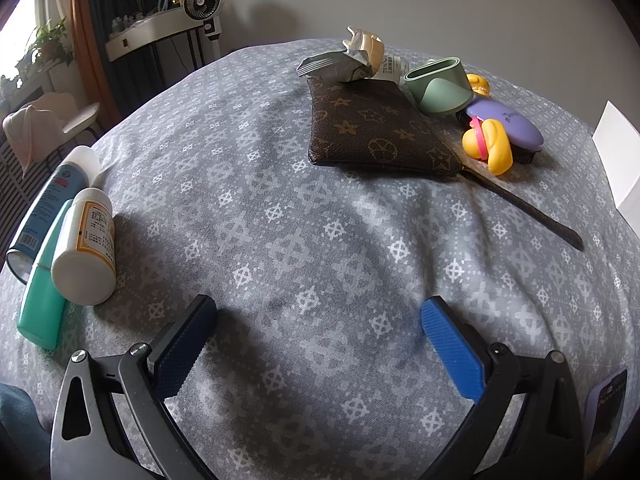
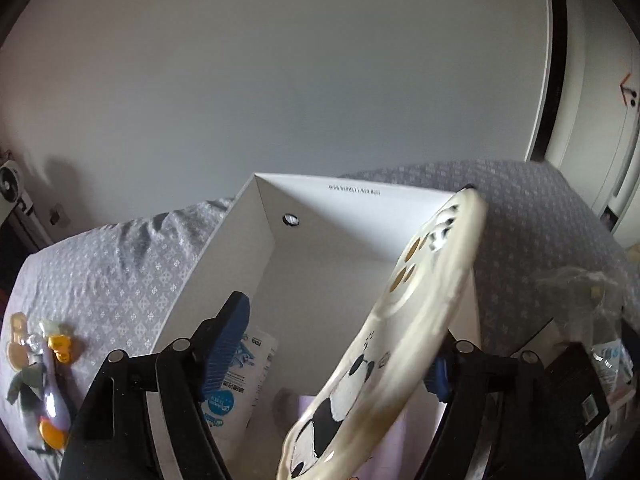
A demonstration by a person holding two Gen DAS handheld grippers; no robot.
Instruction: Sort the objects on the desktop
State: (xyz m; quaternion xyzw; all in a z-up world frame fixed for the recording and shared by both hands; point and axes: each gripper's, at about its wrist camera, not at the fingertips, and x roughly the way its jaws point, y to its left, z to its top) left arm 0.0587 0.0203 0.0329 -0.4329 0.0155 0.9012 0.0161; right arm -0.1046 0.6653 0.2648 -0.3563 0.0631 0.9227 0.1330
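My left gripper (image 1: 318, 340) is open and empty, low over the grey patterned cloth (image 1: 280, 216). Ahead of it lie a brown monogram pouch (image 1: 372, 128), a green case (image 1: 438, 86), a purple brush (image 1: 506, 122), yellow duck clips (image 1: 490, 146) and crumpled wrappers (image 1: 352, 62). At the left lie a white bottle (image 1: 86, 248), a teal tube (image 1: 46, 280) and a blue can (image 1: 48, 208). My right gripper (image 2: 336, 344) is open above a white box (image 2: 320, 232); a cream panda phone case (image 2: 384, 340) leans tilted between the fingers against the right one, blurred. A white-and-blue packet (image 2: 240, 384) lies in the box.
A white box corner (image 1: 618, 160) shows at the right edge of the left view and a dark phone (image 1: 606, 412) at the lower right. In the right view, small clips and the brush (image 2: 48, 380) lie left of the box, and a plastic bag with a dark card (image 2: 588, 360) lies right.
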